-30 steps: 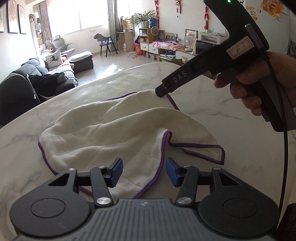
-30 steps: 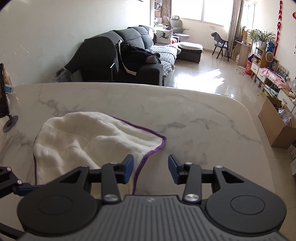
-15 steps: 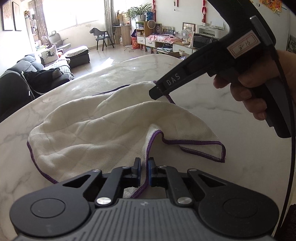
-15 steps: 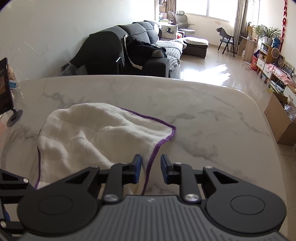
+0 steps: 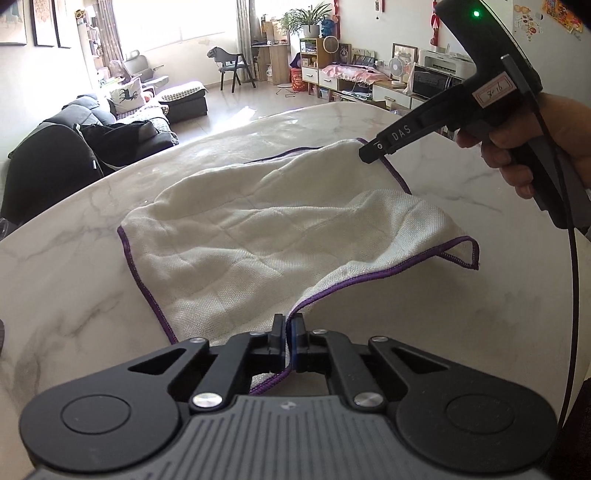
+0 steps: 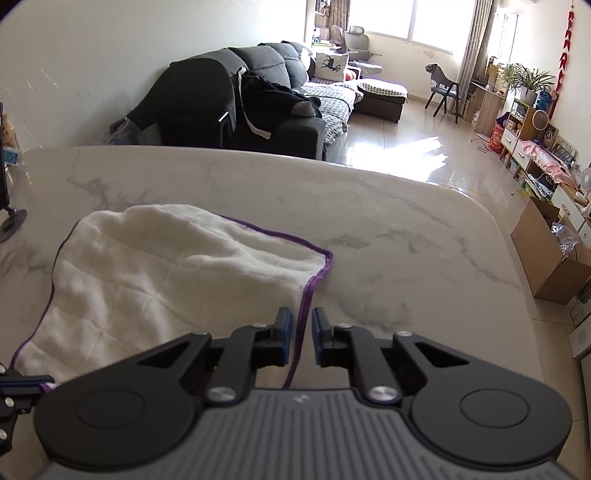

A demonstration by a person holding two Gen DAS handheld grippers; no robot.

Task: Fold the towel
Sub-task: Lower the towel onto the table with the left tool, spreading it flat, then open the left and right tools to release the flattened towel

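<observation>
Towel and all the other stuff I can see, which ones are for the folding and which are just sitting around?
For folding: towel, left gripper, right gripper, marble table.
Sitting around: sofa, chair, cardboard box, plant.

A cream towel (image 5: 258, 236) with purple stitched edging lies rumpled on a white marble desk (image 5: 74, 280). At the bottom, the left claw (image 5: 288, 334) is pinched closed on the towel's near hem, lifting that edge off the desk. At upper right, a hand (image 5: 532, 136) grips the black handle of the right claw (image 5: 371, 155), whose tip meets the towel's far corner. Behind the desk is a sunlit living room with a dark sofa (image 5: 85, 129).
</observation>
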